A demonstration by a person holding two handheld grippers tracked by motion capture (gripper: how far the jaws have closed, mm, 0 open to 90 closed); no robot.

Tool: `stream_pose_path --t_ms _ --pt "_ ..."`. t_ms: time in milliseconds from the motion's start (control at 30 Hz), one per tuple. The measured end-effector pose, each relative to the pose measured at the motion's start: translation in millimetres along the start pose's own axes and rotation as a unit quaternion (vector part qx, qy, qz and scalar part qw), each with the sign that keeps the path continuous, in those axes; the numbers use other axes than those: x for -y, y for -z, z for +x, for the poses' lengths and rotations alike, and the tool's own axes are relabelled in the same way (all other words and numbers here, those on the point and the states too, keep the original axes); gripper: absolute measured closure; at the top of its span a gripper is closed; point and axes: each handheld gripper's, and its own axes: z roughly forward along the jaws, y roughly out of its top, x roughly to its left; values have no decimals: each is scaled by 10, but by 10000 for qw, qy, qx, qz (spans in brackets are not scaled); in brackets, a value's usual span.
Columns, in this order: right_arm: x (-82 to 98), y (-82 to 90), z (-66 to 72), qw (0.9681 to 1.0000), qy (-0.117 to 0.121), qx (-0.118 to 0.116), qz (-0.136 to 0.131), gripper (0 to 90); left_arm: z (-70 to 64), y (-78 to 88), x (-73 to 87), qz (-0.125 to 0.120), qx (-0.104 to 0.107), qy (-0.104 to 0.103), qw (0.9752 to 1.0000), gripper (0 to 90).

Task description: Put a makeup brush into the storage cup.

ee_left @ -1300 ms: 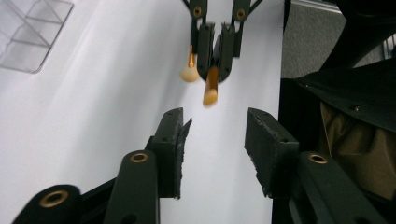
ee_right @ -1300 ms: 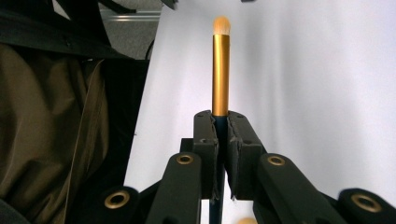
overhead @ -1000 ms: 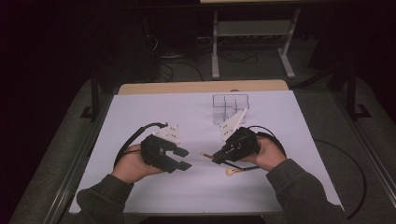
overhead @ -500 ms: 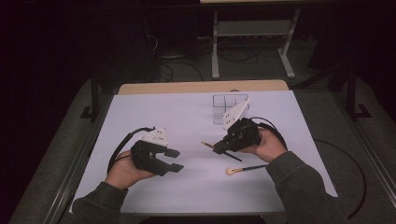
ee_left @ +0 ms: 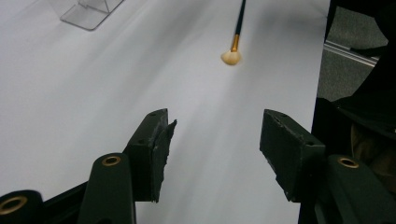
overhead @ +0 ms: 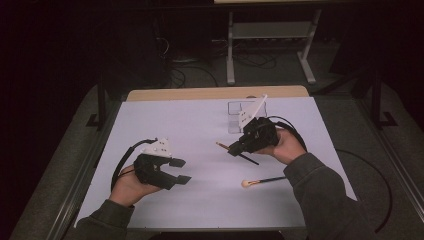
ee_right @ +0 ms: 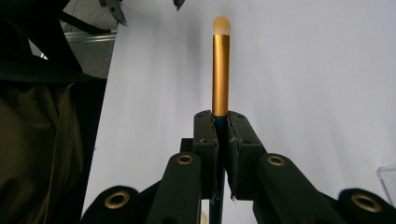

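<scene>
hands work with two tools on a white table. on the left side, the left gripper sits low above the table. its jaws have just been opening and now stand well apart, and nothing is between them. in the left gripper view the black pads are spread wide with bare white table in the gap.

a bit more to the right, a second brush lies flat on the table, with its fluffy tip pointing left. in the left gripper view it lies ahead of the open jaws, well apart from them.

next comes the right gripper. its jaws are squeezed tight on a brush with a gold neck and a small soft tip. in the right gripper view the gold part sticks straight out past the jaws. the brush is up off the table, and it tilts with its black end low.

behind the right gripper stands a clear box with open slots, near the far edge.

i think the step now is carrying the held brush to the clear box. the next move needs the right hand to turn the brush and line it up over a slot before letting go. the open left gripper looks ready to go for the brush that lies flat.
</scene>
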Motion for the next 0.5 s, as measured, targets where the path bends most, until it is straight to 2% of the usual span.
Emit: stream_pose_path --t_ms 167,233,267,500 --pt "-30 26 -69 10000 -68 9 -18 826 26 20 48 -97 -44 66 9999 396" --pt "-35 35 -86 9998 -180 3 -13 826 32 19 69 -123 -42 94 9999 387" --pt "-40 30 -116 9999 -62 16 -87 825 40 23 78 -110 -46 75 9999 383" --pt "-39 63 -196 9999 -136 6 -105 825 67 46 161 -229 -142 162 9995 357"
